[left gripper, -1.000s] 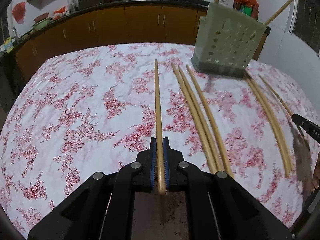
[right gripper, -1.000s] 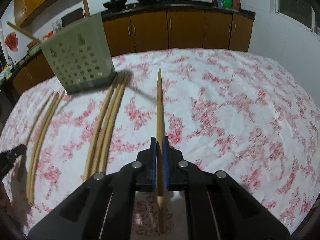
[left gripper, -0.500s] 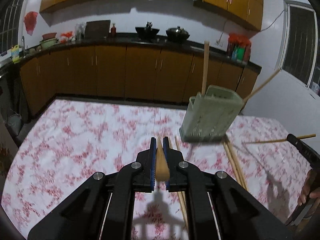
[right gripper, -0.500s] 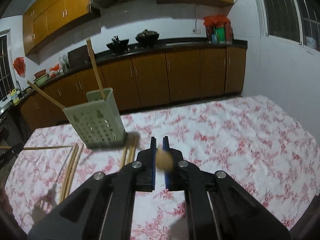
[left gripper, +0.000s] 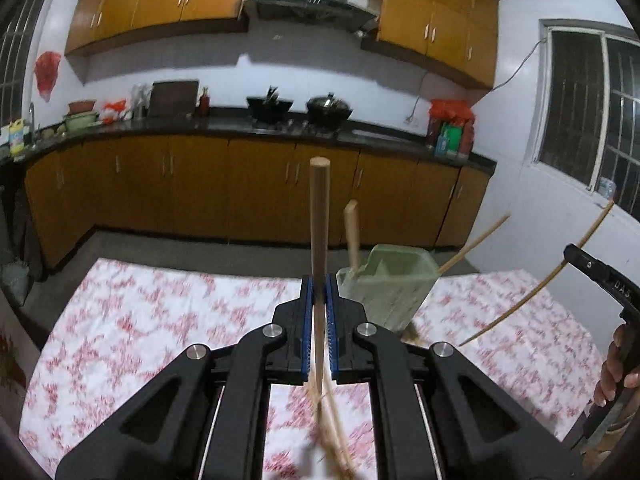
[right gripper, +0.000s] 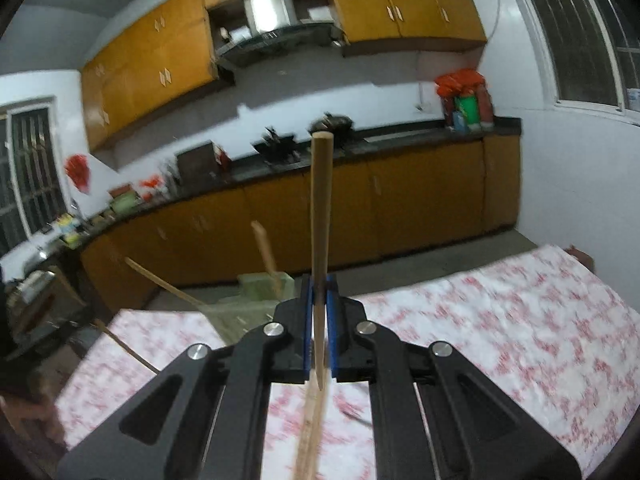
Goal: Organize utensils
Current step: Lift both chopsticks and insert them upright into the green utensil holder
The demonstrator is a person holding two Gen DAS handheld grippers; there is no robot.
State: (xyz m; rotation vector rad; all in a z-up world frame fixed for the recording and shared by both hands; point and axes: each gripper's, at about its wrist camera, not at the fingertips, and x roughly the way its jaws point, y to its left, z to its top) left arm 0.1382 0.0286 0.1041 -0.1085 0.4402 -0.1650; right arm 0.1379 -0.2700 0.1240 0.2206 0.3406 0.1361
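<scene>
My left gripper (left gripper: 319,294) is shut on a long wooden chopstick (left gripper: 319,220) that stands nearly upright, lifted off the table. My right gripper (right gripper: 319,294) is shut on another wooden chopstick (right gripper: 321,208), also pointing up. The pale green perforated utensil holder (left gripper: 390,284) stands on the table just right of the left gripper, with two chopsticks (left gripper: 352,232) in it. It shows blurred left of the right gripper (right gripper: 260,286). The right gripper and its chopstick appear at the right edge of the left wrist view (left gripper: 600,276).
The table carries a white cloth with red flowers (left gripper: 160,320). More chopsticks lie on it under the left gripper (left gripper: 332,432). Brown kitchen cabinets and a dark counter with woks (left gripper: 328,108) run behind the table. A window (left gripper: 588,100) is at the right.
Both grippers have lifted their chopsticks from the table and tilted them from lying flat to standing upright. The views have swung up from the tabletop toward the kitchen wall.
</scene>
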